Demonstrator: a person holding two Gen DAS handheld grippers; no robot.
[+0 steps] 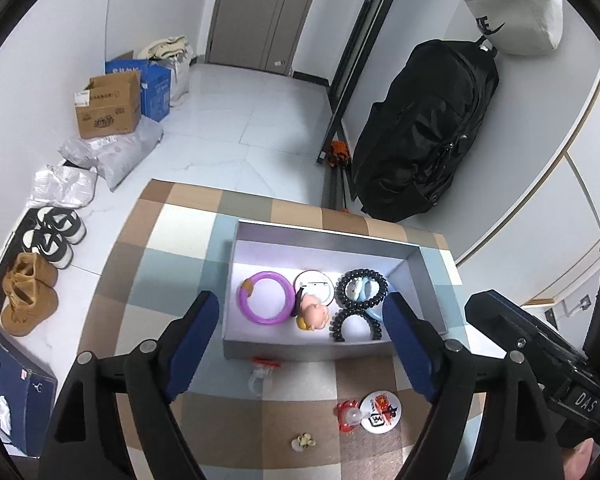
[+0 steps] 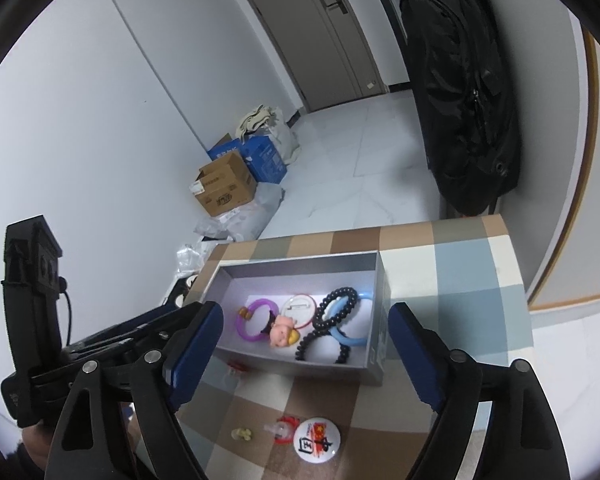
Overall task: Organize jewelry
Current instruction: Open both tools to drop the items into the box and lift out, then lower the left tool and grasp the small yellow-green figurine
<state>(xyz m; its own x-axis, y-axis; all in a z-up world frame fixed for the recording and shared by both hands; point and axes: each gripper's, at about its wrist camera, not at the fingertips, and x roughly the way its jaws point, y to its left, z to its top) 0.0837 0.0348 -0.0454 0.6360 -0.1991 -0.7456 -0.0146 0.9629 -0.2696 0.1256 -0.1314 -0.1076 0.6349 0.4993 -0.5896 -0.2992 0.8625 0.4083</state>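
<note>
A: Trinkets left on the checked brown, cream and blue tablecloth (image 1: 148, 280) look light and stiff. The round white pin badge with red print (image 1: 380, 413) lies flat and slick, so I judge its rim is the place to pinch.

B: And the red-topped clear plastic ring (image 1: 265, 372)?

A: Small, hard, probably skittish; take it across the clear band. It sits just in front of the near wall of the shallow grey cardboard box (image 1: 300, 350).

B: What's in the box?

A: At the left a translucent purple plastic bangle (image 1: 266, 298); further right, a black beaded bracelet (image 1: 362, 285).

B: Grippers?

A: The left gripper (image 1: 300, 312) and right gripper (image 2: 306, 320) both stand wide apart, empty, above the near edge.
</note>
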